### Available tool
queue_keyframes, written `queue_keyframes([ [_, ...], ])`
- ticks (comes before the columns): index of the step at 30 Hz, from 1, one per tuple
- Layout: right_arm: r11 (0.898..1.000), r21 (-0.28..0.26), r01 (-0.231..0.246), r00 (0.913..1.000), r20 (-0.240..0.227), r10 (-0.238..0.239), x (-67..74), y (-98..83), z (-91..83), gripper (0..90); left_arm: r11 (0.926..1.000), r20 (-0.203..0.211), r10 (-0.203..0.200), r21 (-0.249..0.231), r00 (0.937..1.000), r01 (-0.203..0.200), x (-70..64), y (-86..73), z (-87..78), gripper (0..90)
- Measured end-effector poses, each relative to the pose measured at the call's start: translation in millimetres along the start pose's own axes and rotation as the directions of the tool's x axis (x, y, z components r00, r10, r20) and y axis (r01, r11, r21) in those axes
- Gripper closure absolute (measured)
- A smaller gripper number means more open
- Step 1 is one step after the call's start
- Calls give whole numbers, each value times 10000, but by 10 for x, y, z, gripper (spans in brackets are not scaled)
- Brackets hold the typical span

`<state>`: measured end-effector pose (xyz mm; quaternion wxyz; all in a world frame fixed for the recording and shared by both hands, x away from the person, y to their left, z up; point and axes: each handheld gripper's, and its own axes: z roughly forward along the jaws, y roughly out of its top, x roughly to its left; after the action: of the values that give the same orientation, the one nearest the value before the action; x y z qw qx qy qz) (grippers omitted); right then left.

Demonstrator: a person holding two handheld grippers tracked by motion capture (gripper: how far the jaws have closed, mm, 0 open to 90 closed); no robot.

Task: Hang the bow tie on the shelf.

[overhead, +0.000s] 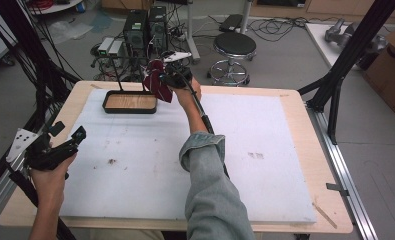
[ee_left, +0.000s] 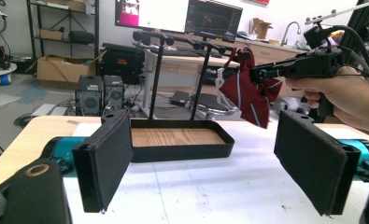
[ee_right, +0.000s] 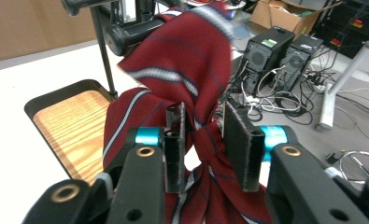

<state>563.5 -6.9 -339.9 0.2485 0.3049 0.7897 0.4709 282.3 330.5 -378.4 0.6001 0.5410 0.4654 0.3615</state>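
The right arm wears a grey-blue denim sleeve (overhead: 212, 190) with the cuff rolled back, lower centre of the high view; the left forearm (overhead: 47, 210), lower left, is bare. Each gripper is black, with a grey three-cornered plate (overhead: 21, 142) dotted with small marks. In the right gripper view, the flat felt-faced pads (ee_right: 240, 142) sit on turquoise metal collars (ee_right: 147, 136), with brass-ringed screw holes (ee_right: 145, 151) lower down. A black cable (overhead: 205, 117) runs along the sleeve.

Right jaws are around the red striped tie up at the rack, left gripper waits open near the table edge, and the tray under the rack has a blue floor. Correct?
Not quite: the tray has a wood-grain floor, as the left gripper view shows. The rest stands: the right gripper has its jaws around the red striped tie at the rack, and the left gripper waits open.
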Motion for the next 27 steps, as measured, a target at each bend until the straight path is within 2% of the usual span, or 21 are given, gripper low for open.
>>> queue_keyframes([
  [7,9999,-91,-86,9999,99,87,-23,14,-39,629,10000,-22,16,-17,10000,-16,9,5,-6,197],
  [13,9993,-247,-297,9994,145,301,-74,33,-119,531,10000,-7,4,-4,10000,-4,5,2,0,198],
  [20,9964,-591,-612,9977,256,628,-239,57,-329,442,10000,23,55,76,10000,-55,-7,-8,4,197],
  [27,9886,-1046,-1085,9930,357,1128,-431,66,-545,342,10000,15,61,62,10000,-61,-12,2,29,197],
])
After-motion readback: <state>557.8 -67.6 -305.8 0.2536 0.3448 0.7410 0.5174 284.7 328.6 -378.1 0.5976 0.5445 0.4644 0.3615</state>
